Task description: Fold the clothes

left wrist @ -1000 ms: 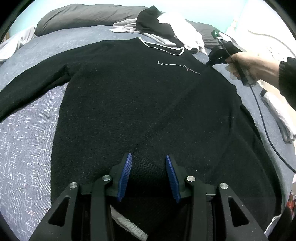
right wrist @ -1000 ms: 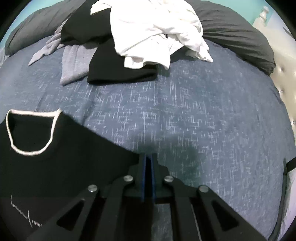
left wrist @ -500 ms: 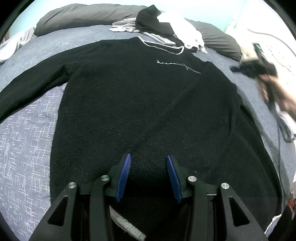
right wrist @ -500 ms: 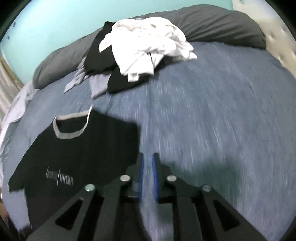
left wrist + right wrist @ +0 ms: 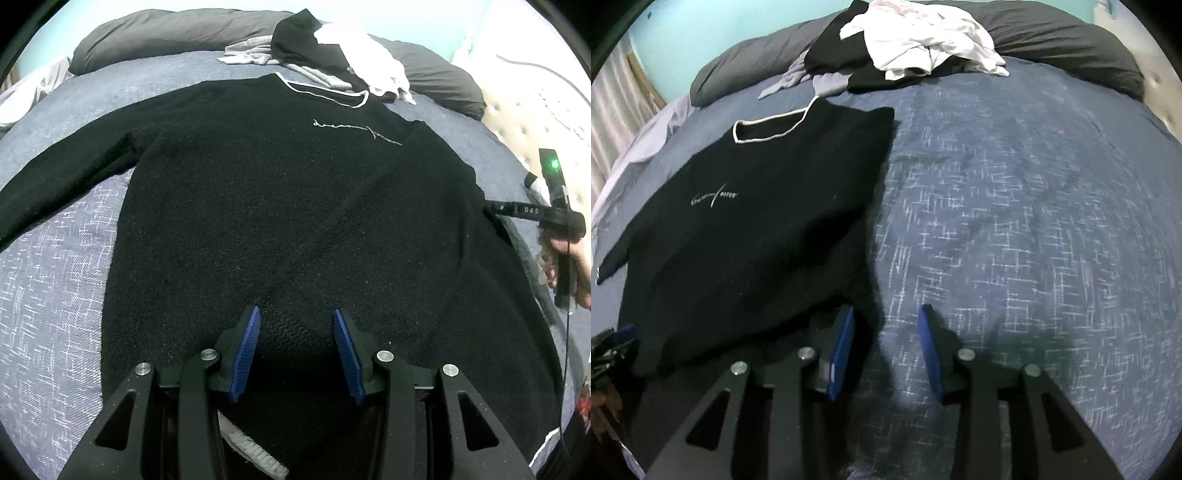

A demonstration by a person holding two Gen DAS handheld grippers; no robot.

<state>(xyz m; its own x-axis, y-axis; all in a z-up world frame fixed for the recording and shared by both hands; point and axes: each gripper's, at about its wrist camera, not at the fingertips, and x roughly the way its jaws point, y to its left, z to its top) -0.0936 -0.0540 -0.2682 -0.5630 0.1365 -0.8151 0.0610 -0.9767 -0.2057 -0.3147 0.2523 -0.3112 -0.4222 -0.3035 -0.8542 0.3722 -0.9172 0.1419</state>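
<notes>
Black sweater (image 5: 280,206) flat on bed (image 5: 1015,192), collar far, hem near, right sleeve folded in. Left gripper (image 5: 295,347) open over hem middle. Right gripper (image 5: 886,350) open astride right side edge, nearer

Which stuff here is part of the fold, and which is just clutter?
In the job: black sweater; left claw, open; right claw, open.

Lying about: clothes pile; grey pillows; blue bedspread.

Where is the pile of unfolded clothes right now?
The pile of unfolded clothes sits at the far end of the bed, against the grey pillows, just beyond the collar of the black sweater.
</notes>
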